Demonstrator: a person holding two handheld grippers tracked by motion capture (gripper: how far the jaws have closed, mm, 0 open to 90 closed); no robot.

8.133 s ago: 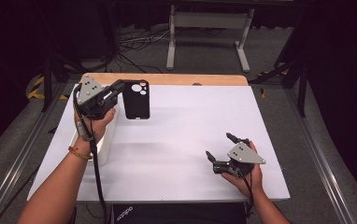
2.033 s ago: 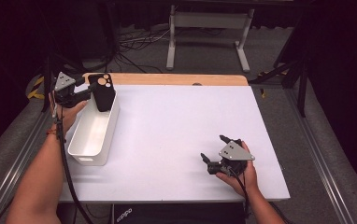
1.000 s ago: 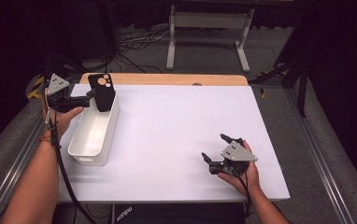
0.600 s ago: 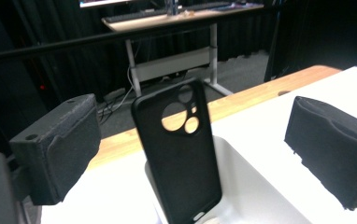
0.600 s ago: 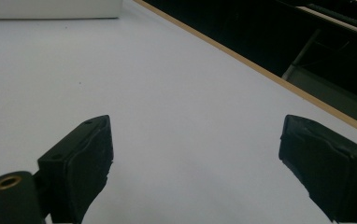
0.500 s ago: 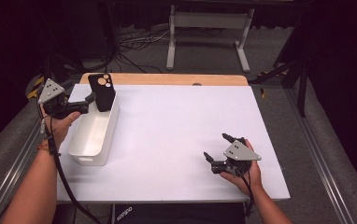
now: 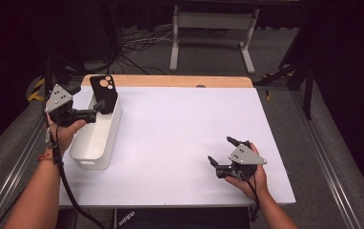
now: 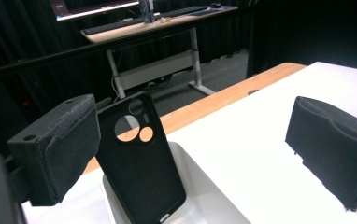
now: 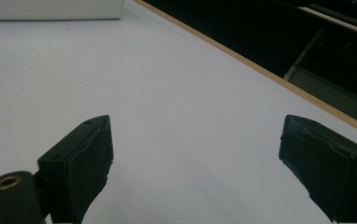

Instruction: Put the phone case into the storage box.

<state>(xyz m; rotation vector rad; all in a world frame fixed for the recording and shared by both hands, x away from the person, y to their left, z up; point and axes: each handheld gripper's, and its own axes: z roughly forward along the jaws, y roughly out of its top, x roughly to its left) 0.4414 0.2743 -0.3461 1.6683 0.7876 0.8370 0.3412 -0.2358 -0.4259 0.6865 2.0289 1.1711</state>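
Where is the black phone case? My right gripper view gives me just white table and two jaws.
Observer: The phone case stands tilted in the far end of the white bin, at the table's left edge.
Operator: Is the left gripper clamped on it?
Observer: No. The left gripper has its jaws wide apart, with the case beside one pad.
Operator: And my right gripper?
Observer: The right gripper is open near the table's front right, far from the bin.
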